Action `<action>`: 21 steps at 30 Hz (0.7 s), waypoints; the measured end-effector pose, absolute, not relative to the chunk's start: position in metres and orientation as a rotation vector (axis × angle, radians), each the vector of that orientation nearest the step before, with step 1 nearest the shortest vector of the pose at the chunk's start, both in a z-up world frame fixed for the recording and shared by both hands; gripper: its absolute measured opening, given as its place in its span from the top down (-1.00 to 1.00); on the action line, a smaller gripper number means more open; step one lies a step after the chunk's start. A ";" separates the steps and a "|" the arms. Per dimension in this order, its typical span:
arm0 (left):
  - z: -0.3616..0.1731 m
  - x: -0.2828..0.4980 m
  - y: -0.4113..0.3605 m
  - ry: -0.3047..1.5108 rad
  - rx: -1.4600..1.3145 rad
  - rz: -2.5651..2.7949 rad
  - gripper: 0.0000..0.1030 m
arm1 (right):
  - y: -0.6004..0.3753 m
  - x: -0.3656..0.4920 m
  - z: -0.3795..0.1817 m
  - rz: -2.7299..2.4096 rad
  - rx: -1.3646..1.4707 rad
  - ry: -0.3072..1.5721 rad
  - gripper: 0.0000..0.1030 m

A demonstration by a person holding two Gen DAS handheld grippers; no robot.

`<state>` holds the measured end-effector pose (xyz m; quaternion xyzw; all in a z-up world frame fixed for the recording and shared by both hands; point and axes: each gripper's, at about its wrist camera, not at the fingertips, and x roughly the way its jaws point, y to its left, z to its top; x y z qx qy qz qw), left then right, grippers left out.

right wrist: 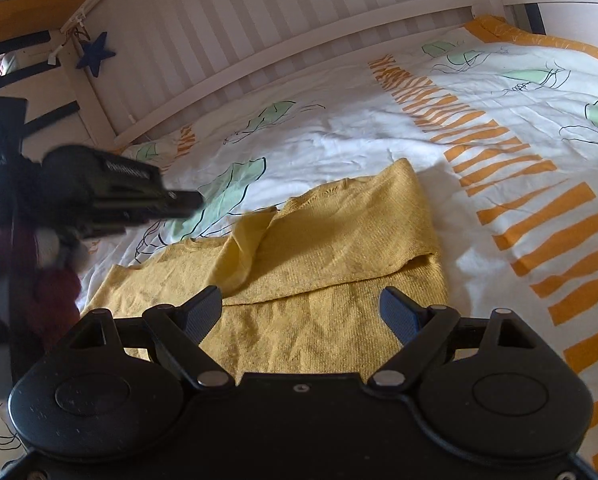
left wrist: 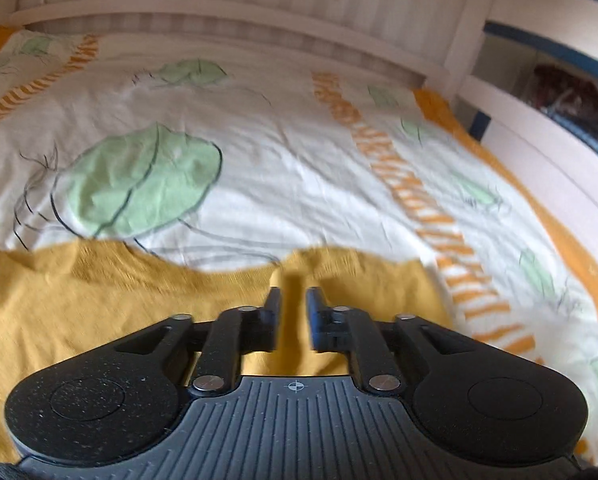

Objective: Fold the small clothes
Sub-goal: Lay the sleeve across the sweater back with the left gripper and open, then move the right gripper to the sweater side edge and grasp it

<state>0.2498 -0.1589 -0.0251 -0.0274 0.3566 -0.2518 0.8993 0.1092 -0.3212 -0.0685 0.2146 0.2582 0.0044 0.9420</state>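
White bedspread [right wrist: 339, 140] by slatted rail, yellow garment [right wrist: 319, 320] half folded, left jaws slightly parted, right jaws wide, both empty

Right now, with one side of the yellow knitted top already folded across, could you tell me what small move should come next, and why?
Probably bring the left gripper down to the unfolded left edge of the yellow knitted top and pinch it. The right side already lies folded over the middle, the left side still lies flat on the leaf-printed white bedsheet, and the right gripper is open, holding nothing.

Left claw [left wrist: 294, 300] narrowly parted; right claw [right wrist: 301, 306] spread wide.
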 end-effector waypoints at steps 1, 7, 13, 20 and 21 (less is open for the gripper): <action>-0.026 0.246 -0.161 0.735 -0.048 -0.527 0.46 | -0.321 0.110 -0.069 0.007 0.439 0.530 -0.69; -0.030 0.224 -0.152 0.708 0.020 -0.541 0.40 | -0.322 0.109 -0.072 -0.011 0.440 0.540 -0.69; -0.041 0.208 -0.100 0.697 0.037 -0.418 0.39 | -0.320 0.110 -0.074 -0.016 0.436 0.553 -0.69; -0.064 0.219 -0.021 0.776 -0.062 -0.181 0.38 | -0.316 0.115 -0.074 -0.004 0.445 0.574 -0.69; -0.066 0.221 -0.011 0.786 -0.084 -0.154 0.38 | -0.316 0.116 -0.073 -0.004 0.448 0.575 -0.69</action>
